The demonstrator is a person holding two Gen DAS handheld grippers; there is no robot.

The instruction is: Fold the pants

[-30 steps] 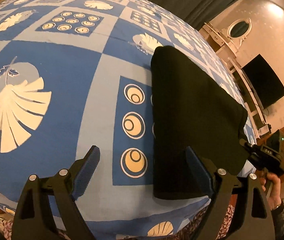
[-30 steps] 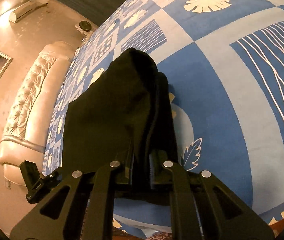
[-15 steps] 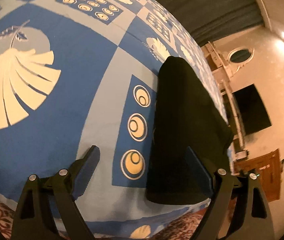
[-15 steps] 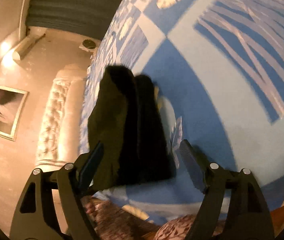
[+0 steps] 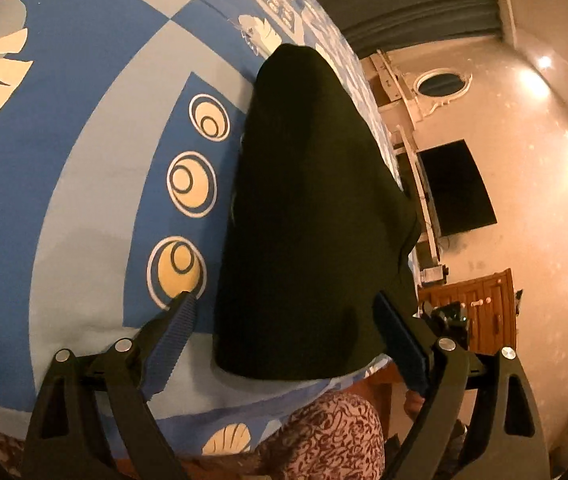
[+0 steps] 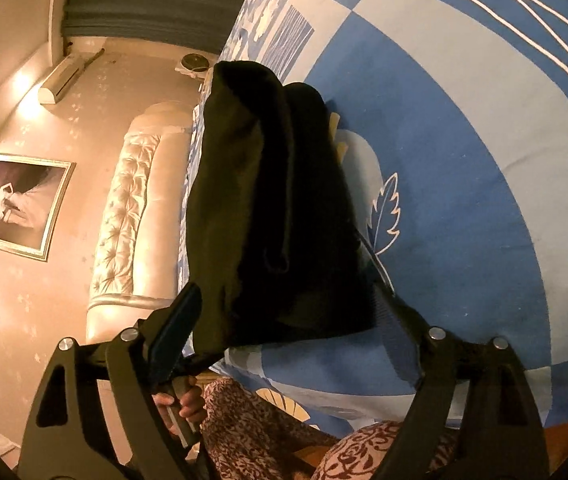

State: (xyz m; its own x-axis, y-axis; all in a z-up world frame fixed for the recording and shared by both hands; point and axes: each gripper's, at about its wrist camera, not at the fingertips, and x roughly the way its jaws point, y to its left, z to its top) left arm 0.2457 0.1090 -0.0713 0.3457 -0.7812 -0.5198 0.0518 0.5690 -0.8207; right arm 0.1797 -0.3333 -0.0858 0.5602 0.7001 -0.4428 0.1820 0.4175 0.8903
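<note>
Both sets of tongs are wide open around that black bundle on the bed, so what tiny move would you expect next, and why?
Probably drawing both back. The folded black fabric pants lie flat on the blue patterned bedsheet, and the left tongs and right tongs are open, gripping nothing. The fold looks finished, though the layered edge might want smoothing.

This is a home bedroom. A bed [image 5: 84, 160] spread with a blue patterned sheet fills most of both views. At its head stands a cream tufted headboard [image 6: 132, 208]. On the wall beside the headboard hangs a framed picture [image 6: 18, 204], with an air conditioner [image 6: 60, 82] mounted higher up near a dark curtain [image 6: 144, 4]. Past the foot of the bed, a flat television [image 5: 458, 188] hangs on the wall near an oval mirror [image 5: 442, 83] and a wooden cabinet [image 5: 480, 312].
</note>
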